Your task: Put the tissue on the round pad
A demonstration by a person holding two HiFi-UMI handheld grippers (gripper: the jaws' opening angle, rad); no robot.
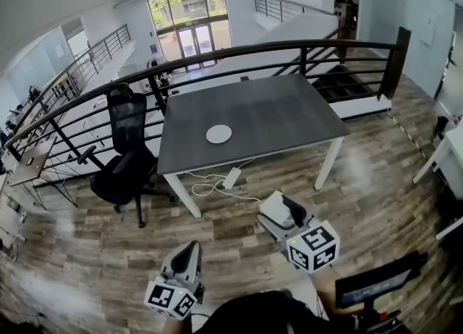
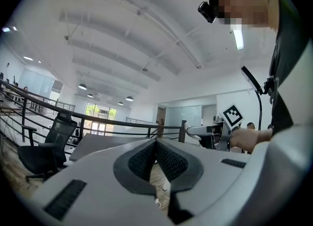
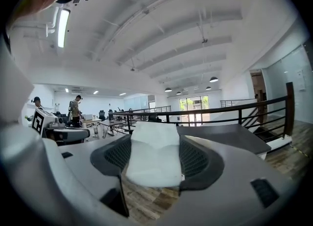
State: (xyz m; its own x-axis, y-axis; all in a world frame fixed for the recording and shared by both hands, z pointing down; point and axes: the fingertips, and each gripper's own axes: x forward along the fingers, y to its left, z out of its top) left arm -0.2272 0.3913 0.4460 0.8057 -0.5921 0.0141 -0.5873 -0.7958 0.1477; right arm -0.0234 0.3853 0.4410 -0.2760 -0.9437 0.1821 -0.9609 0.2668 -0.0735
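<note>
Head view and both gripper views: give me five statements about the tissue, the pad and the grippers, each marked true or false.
1. The right gripper is shut on the tissue. True.
2. The round pad lies on the table. True.
3. The tissue lies on the round pad. False: the right gripper holds it, away from the table.
4. The left gripper holds a second tissue. False: its jaws are together, with nothing between them.
5. The office chair stands at the table's right in the head view. False: it stands at its left.

Black office chair [image 1: 126, 153], railing [image 1: 396, 63], power strip [image 1: 232, 178]
</note>
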